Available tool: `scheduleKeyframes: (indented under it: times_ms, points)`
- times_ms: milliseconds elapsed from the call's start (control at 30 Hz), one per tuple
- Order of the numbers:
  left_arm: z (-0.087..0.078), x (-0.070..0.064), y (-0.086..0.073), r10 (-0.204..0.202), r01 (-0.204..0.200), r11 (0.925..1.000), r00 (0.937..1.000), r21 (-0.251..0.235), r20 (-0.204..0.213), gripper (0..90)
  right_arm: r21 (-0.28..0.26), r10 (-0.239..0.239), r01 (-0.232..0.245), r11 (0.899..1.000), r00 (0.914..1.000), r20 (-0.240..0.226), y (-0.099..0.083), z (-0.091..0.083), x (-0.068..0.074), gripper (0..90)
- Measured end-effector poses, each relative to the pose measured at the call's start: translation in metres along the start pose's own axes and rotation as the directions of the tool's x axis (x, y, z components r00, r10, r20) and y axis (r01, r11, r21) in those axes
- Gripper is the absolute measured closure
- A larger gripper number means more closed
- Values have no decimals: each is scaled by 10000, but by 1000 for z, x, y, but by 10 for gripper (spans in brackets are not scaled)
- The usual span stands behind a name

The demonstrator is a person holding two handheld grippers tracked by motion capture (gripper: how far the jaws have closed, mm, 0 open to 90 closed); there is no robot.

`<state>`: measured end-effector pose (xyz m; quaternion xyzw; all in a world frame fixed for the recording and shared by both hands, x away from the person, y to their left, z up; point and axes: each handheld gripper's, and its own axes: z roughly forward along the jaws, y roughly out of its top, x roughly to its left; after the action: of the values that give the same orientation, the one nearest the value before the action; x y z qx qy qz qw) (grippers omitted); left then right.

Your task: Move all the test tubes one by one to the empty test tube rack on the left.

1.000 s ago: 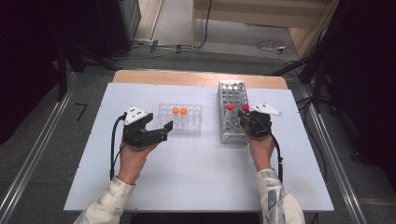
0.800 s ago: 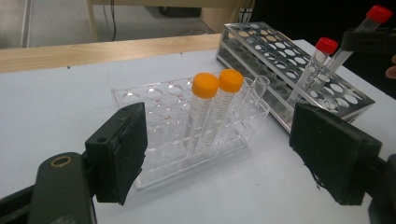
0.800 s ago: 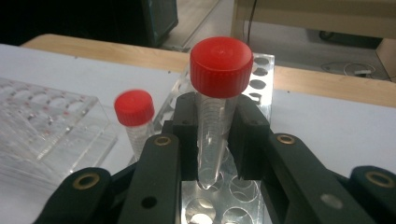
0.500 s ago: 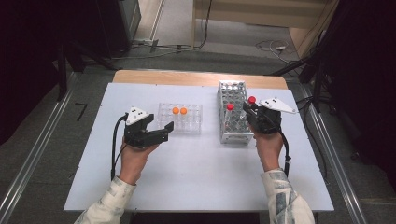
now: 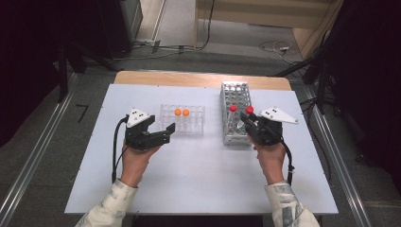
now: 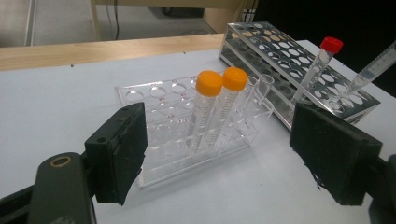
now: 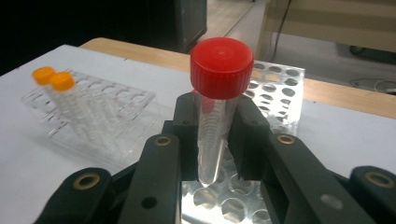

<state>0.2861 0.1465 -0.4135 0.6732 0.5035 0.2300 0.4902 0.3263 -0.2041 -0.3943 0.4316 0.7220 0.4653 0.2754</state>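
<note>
My right gripper [image 5: 247, 119] is shut on a red-capped tube [image 5: 249, 110], held tilted over the near end of the grey perforated rack [image 5: 234, 92]. In the right gripper view the tube [image 7: 217, 107] stands between my jaws, its tip just above the rack's holes [image 7: 275, 84]. A second red-capped tube [image 5: 232, 109] stands in that rack. My left gripper [image 5: 161, 134] is open, just short of the clear rack [image 5: 196, 120] that holds two orange-capped tubes [image 5: 181, 112]. The left gripper view shows those tubes [image 6: 215, 84] beyond my wide-apart pads [image 6: 119, 156].
Both racks stand on a white table [image 5: 203, 175] with a wooden strip [image 5: 198, 79] along its far edge. Dark equipment and cables lie on the floor beyond. Metal rails run along both sides of the table.
My right gripper drifted slightly to the right and away with the red-capped tube, then came back a little nearer. The left gripper has stayed where it was.
</note>
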Motion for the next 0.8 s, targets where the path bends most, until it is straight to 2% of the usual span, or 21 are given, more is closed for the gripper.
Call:
scheduleKeyframes:
  times_ms: [100, 467, 567, 600, 800]
  points:
    - [0, -1, 0, 39, -40, 10000, 10000, -58, -48, 193, 85, -139, 142, 9999, 9994, -330, -4, -1, 11, 716]
    - [-1, -2, 0, 16, -16, 9999, 10000, -143, -17, 193, 101, -424, 438, 9990, 9927, -1132, -7, 3, 34, 715]
    - [-1, -3, 0, 57, -57, 9999, 10000, -134, -5, 193, 171, -573, 604, 9980, 9879, -1444, -10, 5, 45, 715]
    - [-1, -3, 0, 56, -56, 9999, 10000, -130, 3, 193, 226, -664, 710, 9972, 9847, -1610, -11, 8, 53, 715]
    - [-3, -5, 0, 55, -54, 9997, 10000, -237, 39, 196, 277, -837, 911, 9955, 9760, -2009, -13, 16, 70, 716]
